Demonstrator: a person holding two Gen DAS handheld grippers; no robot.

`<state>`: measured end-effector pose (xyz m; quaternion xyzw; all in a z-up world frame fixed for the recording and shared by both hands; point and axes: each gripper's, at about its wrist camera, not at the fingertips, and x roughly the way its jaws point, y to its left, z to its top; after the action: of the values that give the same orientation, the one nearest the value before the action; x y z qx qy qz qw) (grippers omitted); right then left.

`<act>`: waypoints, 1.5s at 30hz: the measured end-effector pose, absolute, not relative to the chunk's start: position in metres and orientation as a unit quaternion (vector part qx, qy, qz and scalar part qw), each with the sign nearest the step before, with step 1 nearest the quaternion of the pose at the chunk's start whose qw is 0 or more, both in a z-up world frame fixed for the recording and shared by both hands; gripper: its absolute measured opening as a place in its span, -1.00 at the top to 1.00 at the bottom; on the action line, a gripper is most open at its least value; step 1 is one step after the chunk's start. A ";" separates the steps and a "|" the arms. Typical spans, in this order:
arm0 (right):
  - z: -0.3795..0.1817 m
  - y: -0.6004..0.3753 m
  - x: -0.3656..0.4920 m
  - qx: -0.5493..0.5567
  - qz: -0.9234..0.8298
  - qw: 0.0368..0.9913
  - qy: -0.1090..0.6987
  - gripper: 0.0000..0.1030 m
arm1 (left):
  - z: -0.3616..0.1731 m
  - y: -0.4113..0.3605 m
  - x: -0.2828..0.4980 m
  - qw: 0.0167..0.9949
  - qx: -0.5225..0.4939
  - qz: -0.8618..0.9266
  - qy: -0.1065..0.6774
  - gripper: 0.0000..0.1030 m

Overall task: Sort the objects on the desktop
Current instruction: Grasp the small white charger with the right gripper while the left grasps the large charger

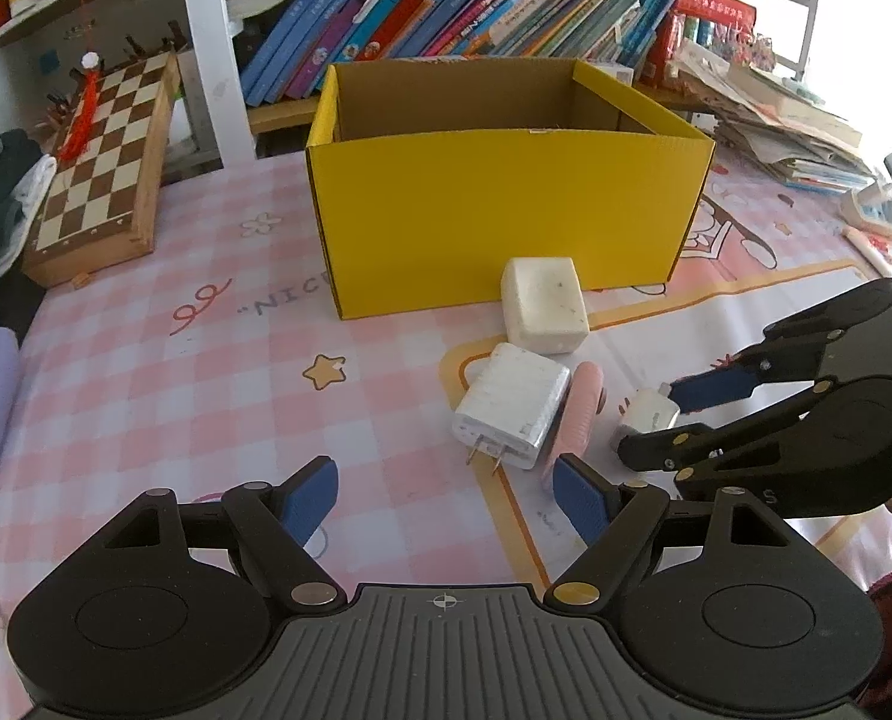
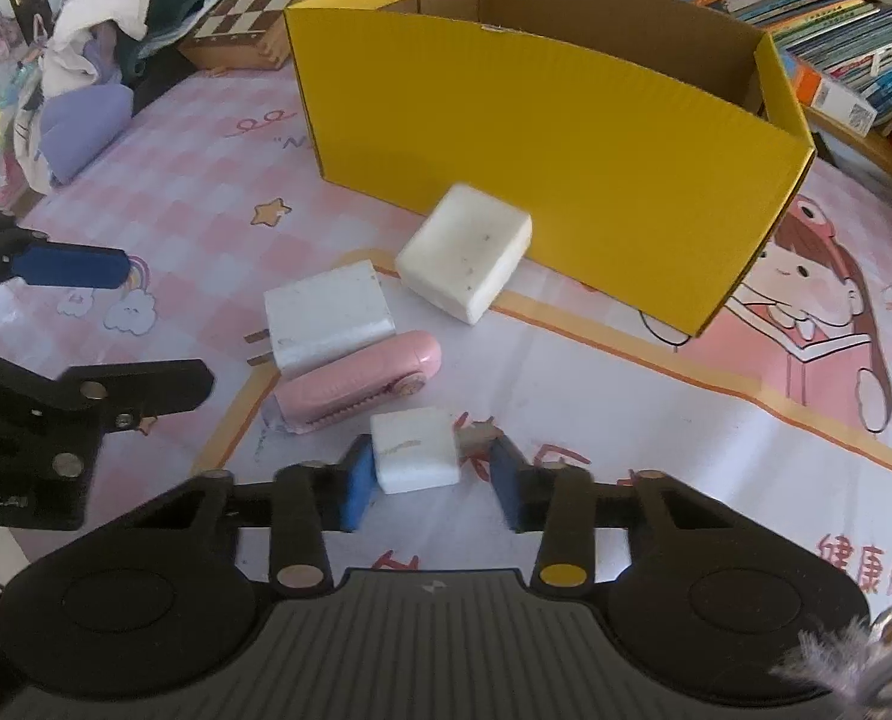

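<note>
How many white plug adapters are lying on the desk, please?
2: a large white pronged charger block beside the pink oblong device, and a small white adapter cube between the open right tongs.

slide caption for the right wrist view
Open right gripper straddles a small white charger cube beside a pink handheld device, before a yellow cardboard box.
</note>
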<state>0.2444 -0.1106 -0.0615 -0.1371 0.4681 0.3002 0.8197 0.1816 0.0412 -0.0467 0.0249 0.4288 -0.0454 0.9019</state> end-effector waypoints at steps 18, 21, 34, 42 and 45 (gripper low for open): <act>-0.052 -0.136 0.243 -0.142 0.290 0.830 0.454 0.47 | -0.065 0.026 0.210 0.896 0.053 -0.049 0.437 -0.52; -0.052 -0.139 0.243 -0.141 0.287 0.831 0.455 0.47 | -0.065 0.023 0.214 0.898 0.055 -0.055 0.434 -0.43; -0.054 -0.146 0.248 -0.138 0.281 0.830 0.462 0.47 | -0.071 0.008 0.226 0.889 0.053 -0.101 0.444 -0.31; -0.055 -0.145 0.249 -0.139 0.282 0.828 0.463 0.47 | -0.079 0.012 0.236 0.886 0.049 -0.089 0.453 -0.06; -0.055 -0.146 0.249 -0.137 0.280 0.829 0.465 0.47 | -0.083 0.012 0.239 0.884 0.049 -0.086 0.456 -0.02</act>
<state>0.2493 -0.1465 -0.0554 -0.1370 0.4646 0.2799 0.8289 0.2390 0.0121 -0.0832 0.0487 0.4565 -0.0857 0.8843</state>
